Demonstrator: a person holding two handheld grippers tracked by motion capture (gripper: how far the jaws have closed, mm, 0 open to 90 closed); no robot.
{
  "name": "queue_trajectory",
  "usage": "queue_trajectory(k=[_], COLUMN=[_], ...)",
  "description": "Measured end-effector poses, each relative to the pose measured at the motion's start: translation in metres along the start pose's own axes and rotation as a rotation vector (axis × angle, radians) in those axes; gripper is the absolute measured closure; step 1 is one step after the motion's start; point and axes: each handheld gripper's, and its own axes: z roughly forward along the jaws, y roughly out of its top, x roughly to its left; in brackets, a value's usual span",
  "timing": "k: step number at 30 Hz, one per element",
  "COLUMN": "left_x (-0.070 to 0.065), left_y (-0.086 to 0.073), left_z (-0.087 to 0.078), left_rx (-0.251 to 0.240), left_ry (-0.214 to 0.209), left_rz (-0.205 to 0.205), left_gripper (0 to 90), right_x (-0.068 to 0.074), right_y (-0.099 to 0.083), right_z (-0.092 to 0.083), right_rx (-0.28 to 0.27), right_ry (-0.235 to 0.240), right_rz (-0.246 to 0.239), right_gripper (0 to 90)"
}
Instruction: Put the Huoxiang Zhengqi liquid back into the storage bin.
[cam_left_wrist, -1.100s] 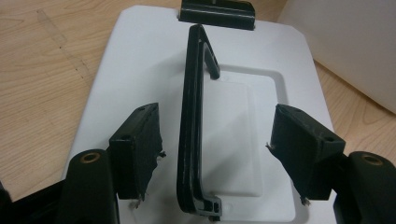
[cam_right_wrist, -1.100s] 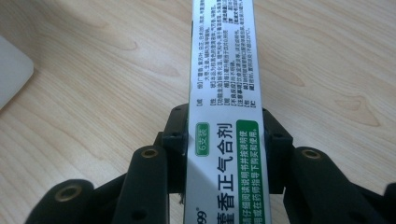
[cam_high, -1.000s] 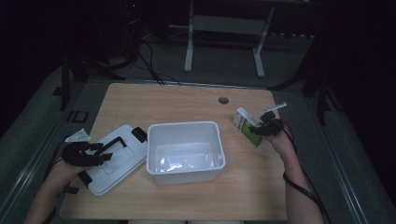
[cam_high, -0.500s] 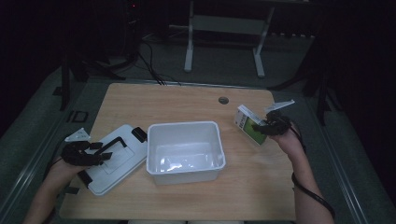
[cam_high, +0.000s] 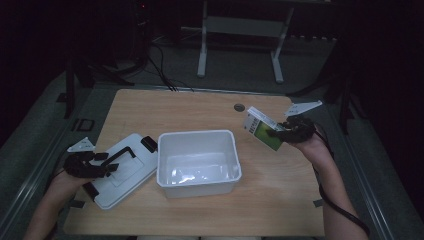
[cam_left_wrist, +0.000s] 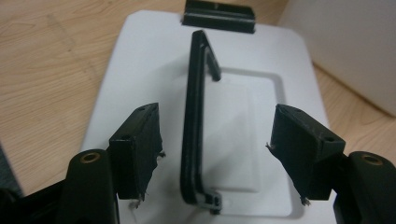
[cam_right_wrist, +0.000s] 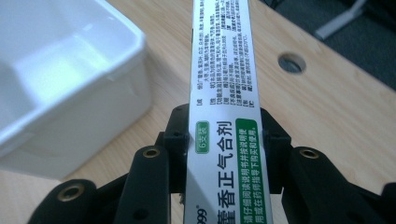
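On a wooden counter (cam_high: 200, 107), the right gripper (cam_high: 280, 132) has its jaws clamped on the narrow sides of a green and white medicine box (cam_high: 261, 129), holding it tilted above the surface just right of an open white bin (cam_high: 198, 161). The left gripper (cam_high: 107, 162) hovers over the bin's white lid (cam_high: 132, 172), which lies flat left of the bin. Its jaws stand apart on either side of the lid's raised black handle (cam_left_wrist: 196, 116) without touching it.

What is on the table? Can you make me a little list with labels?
table: wooden top
middle: white tub, open, nothing visible in it
left side: white lid lying flat, black handle on top
left tongs: open, either side of the handle, not touching it
right tongs: shut on green-and-white box, held off the table, right of the tub
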Motion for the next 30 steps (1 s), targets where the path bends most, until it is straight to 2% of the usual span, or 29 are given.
queue_trajectory(k=[6,8,10,14,22,30], left_x=[-0.001,-0.002,-0.002,-0.002,-0.004,-0.004], left_y=[0.001,0.001,0.001,0.001,0.001,0.002], left_z=[0.001,0.001,0.001,0.001,0.001,0.001], left_rx=[0.013,0.011,-0.005,-0.005,0.008,0.008], left_ry=[0.015,0.014,-0.007,-0.006,0.005,0.007], left_rz=[0.013,0.011,0.004,0.007,0.018,0.019], left_gripper=[33.1,33.1,33.1,33.1,33.1,33.1], right_x=[0.019,0.026,0.028,0.039,0.062,0.086], right_y=[0.019,0.027,0.03,0.04,0.053,0.066], right_z=[-0.011,-0.015,-0.016,-0.019,-0.012,-0.001], right_rx=[-0.028,-0.042,-0.046,-0.064,-0.052,-0.08], right_ry=[0.036,0.07,0.086,0.138,0.236,0.351], right_rz=[-0.065,-0.107,-0.116,-0.161,-0.26,-0.355], right_gripper=[63.9,63.8,63.8,63.8,63.8,63.7])
